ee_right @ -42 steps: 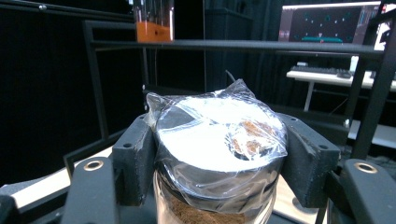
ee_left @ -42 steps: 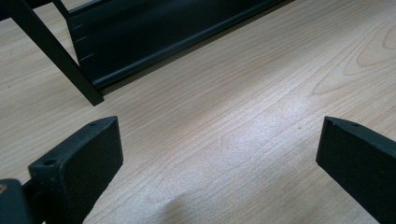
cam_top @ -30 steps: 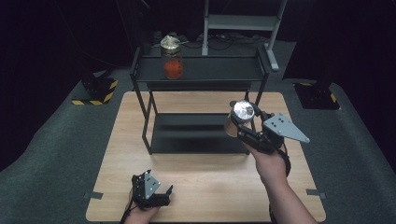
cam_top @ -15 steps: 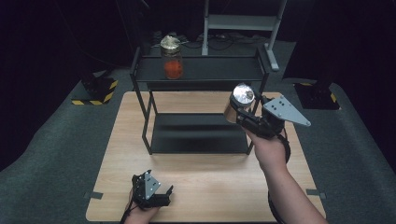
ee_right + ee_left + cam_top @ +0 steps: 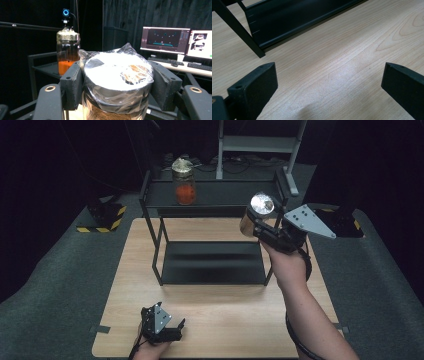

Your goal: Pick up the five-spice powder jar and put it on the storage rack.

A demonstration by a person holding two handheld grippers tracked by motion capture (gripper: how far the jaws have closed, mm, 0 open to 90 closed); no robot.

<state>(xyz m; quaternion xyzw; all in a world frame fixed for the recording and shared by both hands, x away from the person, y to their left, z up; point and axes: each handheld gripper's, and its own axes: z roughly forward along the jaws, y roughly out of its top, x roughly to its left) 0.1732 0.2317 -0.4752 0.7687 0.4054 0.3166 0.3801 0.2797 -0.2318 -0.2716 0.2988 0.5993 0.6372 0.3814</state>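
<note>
High view: a jar [image 5: 253, 217] with a plastic-wrapped silver lid and brown contents is clamped near its top between the jaws of the right gripper [image 5: 260, 227], held in the air just off the right end of a black two-tier shelf rack [image 5: 215, 210]. A second ago the jar was lower and nearer the person, over the right part of the rack's bottom tier; half a second ago it had risen part-way. It now sits level with the rack's upper tier, near that tier's right end. My reading is that the jar is being lifted for placing on the upper tier, and the remaining move is forward and to the left, over the raised rim.

Right gripper view: the same jar [image 5: 116, 82] fills the middle, both black pads pressed against the sides of its lid, cling film bunched over the top.

Beyond it stands another jar [image 5: 184, 182] with orange contents, upright on the upper tier toward its left end, well apart from the held one, so there is free space on the right half.

At the near left corner of the tabletop [image 5: 225, 320], the left gripper [image 5: 167, 330] rests low, unchanged across the second, jaws apart and holding nothing. Left gripper view shows its two pads spread wide over bare wood, with the rack's near left leg [image 5: 239, 30] and bottom tier ahead.
</note>
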